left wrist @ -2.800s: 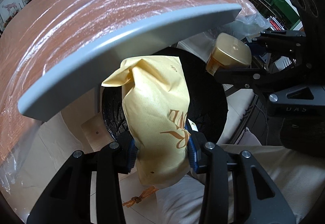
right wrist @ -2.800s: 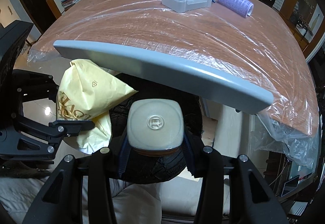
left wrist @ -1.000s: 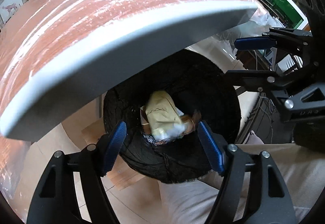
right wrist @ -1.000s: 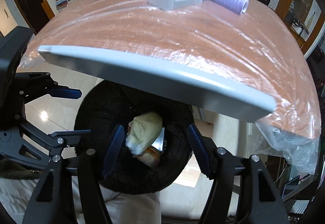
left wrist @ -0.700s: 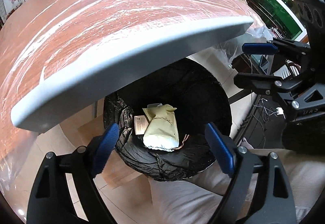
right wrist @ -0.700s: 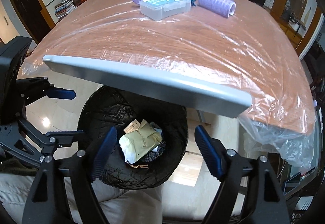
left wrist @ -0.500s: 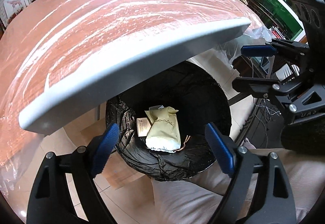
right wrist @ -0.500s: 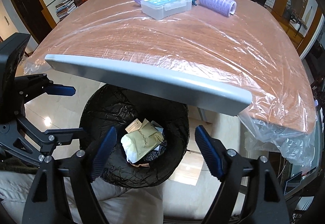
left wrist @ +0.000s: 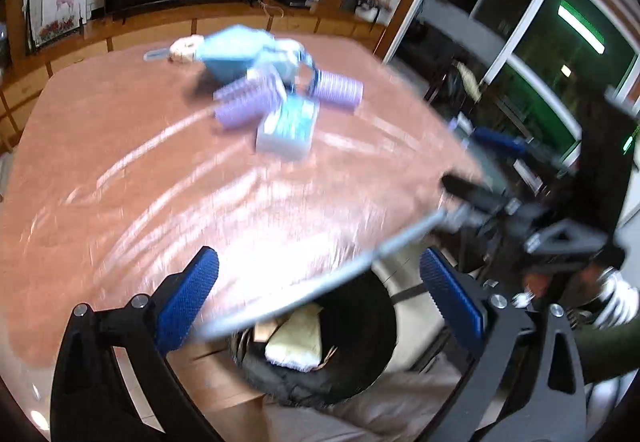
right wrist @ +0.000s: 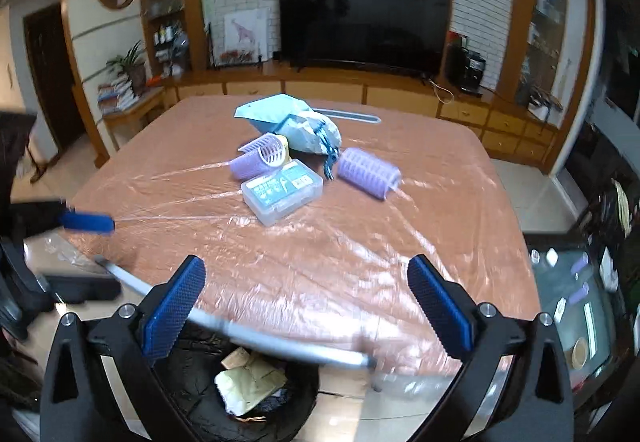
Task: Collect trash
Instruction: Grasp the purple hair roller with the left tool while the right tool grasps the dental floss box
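Observation:
A black-lined trash bin (left wrist: 360, 374) (right wrist: 192, 382) stands under the table's near edge, with a crumpled yellow paper bag (left wrist: 296, 338) (right wrist: 248, 382) lying inside. My left gripper (left wrist: 320, 298) hangs above the edge, its jaws opening wide with nothing between them. My right gripper (right wrist: 306, 298) is beside it, jaws also opening and empty. On the far half of the table lie two purple hair rollers (right wrist: 368, 171) (right wrist: 258, 161), a clear plastic box (right wrist: 282, 191) and a light blue bag (right wrist: 288, 117).
The wooden table (right wrist: 360, 242) is wrapped in shiny plastic film and has a grey front edge (right wrist: 280, 346). A cabinet with a dark TV (right wrist: 364, 17) lines the far wall. A person's hand and dark sleeve (left wrist: 600, 306) show at the right.
Both grippers have let go of the paper bag and the jar, which dropped into the bin. They have since risen from over the bin above the table edge, tilted up, and their jaws have spread wider.

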`<state>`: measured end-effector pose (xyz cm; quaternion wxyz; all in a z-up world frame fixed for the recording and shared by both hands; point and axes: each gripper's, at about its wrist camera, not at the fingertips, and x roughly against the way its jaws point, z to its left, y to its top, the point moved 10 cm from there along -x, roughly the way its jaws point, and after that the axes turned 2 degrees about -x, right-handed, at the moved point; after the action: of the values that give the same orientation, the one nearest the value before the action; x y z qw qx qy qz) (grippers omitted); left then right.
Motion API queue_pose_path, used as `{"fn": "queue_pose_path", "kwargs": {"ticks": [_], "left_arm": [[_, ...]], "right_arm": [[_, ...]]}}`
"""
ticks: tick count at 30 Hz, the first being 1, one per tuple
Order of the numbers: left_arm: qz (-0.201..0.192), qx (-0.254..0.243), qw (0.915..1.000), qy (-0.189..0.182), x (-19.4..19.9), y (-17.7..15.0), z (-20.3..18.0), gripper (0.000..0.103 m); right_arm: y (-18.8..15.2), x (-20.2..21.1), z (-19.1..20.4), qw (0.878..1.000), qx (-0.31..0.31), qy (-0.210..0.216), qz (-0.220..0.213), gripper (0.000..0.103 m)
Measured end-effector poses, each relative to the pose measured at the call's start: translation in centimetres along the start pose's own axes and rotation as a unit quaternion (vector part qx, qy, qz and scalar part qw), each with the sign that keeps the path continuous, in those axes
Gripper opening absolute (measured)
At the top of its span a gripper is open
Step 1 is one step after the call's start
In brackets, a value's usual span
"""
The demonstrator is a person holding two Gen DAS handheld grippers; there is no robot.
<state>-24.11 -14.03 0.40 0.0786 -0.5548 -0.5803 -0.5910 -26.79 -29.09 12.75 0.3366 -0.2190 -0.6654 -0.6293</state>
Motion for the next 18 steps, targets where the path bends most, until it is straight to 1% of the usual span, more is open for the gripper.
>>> {"fn": "queue_pose_path", "kwargs": {"ticks": [2, 4, 5, 7, 11, 14, 18], "left_arm": [[-0.010, 0.003, 0.9999, 0.009, 0.0, 1.7, 0.9, 0.101], [-0.012, 0.009, 0.9996, 0.025, -0.8, 3.5, 2.2, 0.101], [-0.013, 0.012, 0.9996, 0.024, -1.2, 4.2, 2.7, 0.101], [-0.006, 0.023, 0.9996, 0.016, -2.7, 5.7, 3.7, 0.101], [0.031, 0.046, 0.9981, -0.027, -6.4, 7.4, 4.5, 0.101], [0.048, 0.053, 0.9967, -0.038, -8.9, 8.4, 5.0, 0.101], [0.065, 0.074, 0.9941, -0.047, -11.7, 8.9, 5.8, 0.101]], "right_arm": [[1.1, -0.7, 0.2, 1.000, 0.024, -0.010, -0.009, 0.099], [1.9, -2.0, 0.8, 0.999, 0.042, 0.001, -0.006, 0.099], [2.3, -2.7, 1.1, 0.999, 0.049, 0.009, -0.002, 0.099], [2.9, -4.8, 1.8, 0.998, 0.064, 0.023, 0.011, 0.099], [3.0, -8.3, 3.1, 0.992, 0.113, 0.037, 0.037, 0.099], [2.9, -10.5, 3.8, 0.987, 0.141, 0.049, 0.055, 0.099], [2.7, -12.8, 4.4, 0.982, 0.158, 0.075, 0.073, 0.099]]}}
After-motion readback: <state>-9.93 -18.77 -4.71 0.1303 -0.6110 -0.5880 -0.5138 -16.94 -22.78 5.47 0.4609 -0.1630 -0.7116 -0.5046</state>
